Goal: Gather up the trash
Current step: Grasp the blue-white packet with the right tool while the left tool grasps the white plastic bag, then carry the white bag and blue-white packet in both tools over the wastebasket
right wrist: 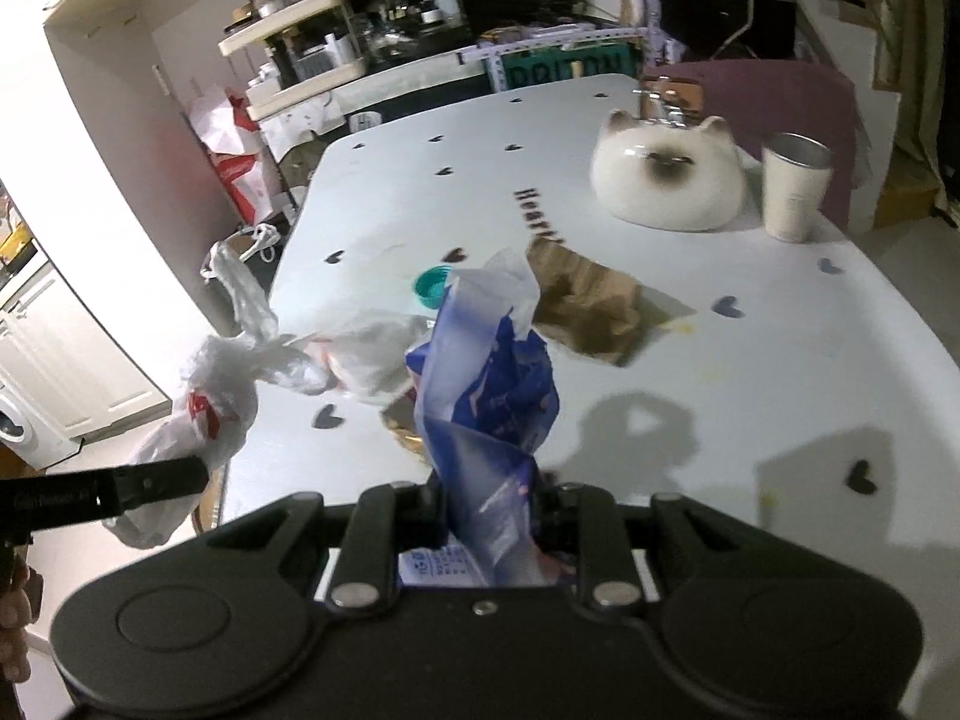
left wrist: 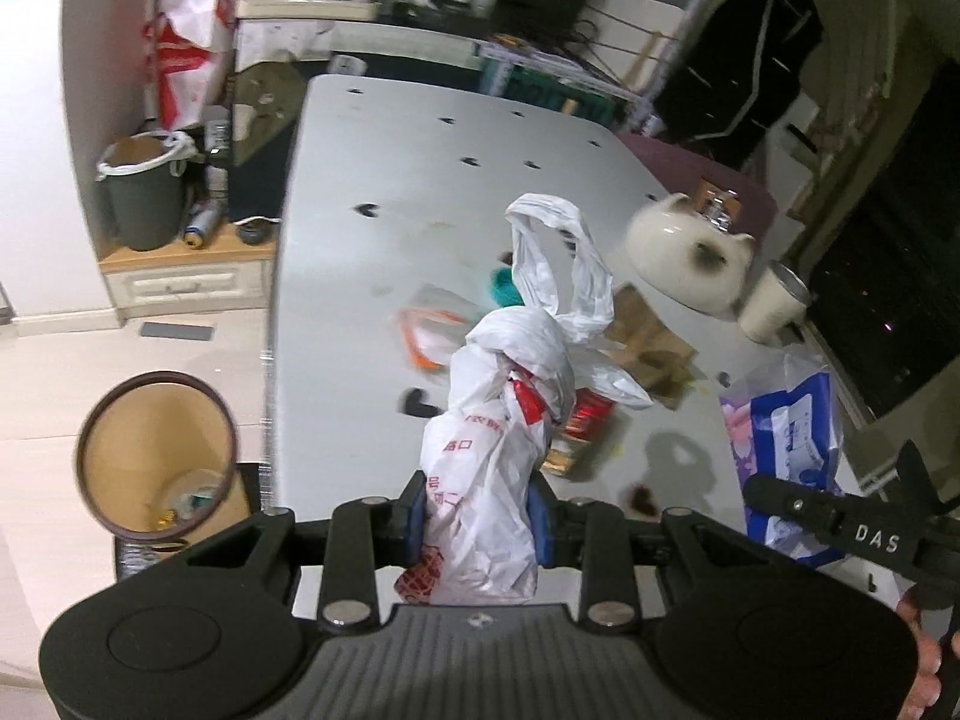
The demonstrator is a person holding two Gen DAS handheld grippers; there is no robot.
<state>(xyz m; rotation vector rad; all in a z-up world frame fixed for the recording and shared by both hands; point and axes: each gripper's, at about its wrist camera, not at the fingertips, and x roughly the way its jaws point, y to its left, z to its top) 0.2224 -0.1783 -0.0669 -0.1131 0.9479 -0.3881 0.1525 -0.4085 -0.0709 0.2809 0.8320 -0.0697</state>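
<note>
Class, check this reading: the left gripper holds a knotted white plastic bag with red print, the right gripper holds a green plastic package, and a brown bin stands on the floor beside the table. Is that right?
Not quite. The package in the right gripper is blue, not green, as the right wrist view shows. The rest stands: the left gripper holds the knotted white plastic bag, and the brown bin stands on the floor beside the table.

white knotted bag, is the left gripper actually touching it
Touching. The left wrist view shows the left gripper with both blue pads pressed against the white knotted bag, which is squeezed between them.
</note>
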